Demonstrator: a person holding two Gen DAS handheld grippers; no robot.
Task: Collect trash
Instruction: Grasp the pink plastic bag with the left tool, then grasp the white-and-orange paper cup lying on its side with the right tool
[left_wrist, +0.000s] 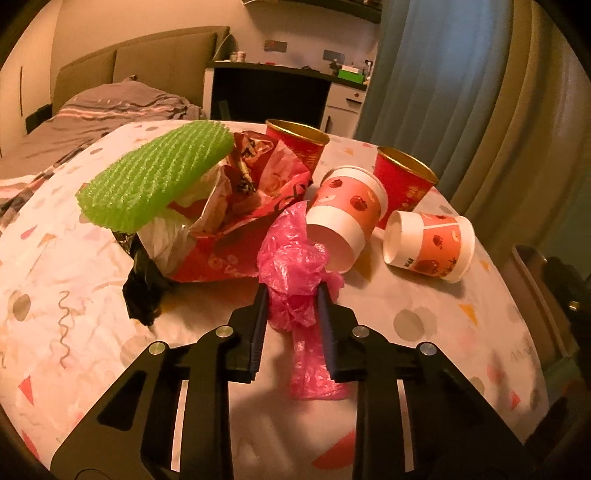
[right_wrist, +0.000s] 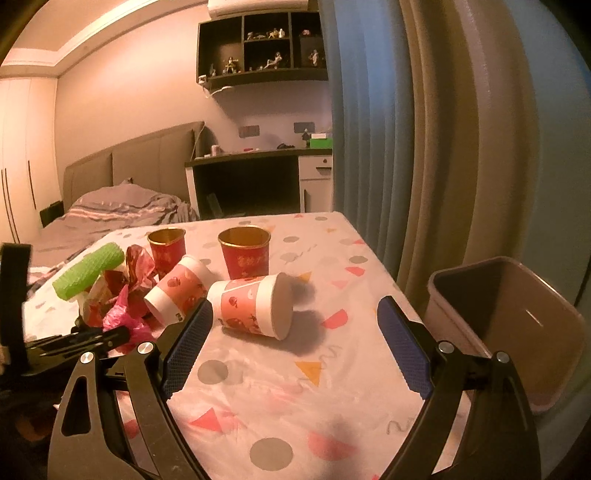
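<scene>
My left gripper is shut on a crumpled pink plastic bag, which trails down between the fingers onto the table; the bag also shows in the right wrist view. Behind it lies a heap of red wrappers with a green foam net on top and a black bag. Two apple-print paper cups lie on their sides. Two red cups stand upright. My right gripper is open and empty above the table, near one lying cup.
A brown bin stands off the table's right edge. The table has a patterned cloth. Curtains hang at the right. A bed and a desk lie behind the table.
</scene>
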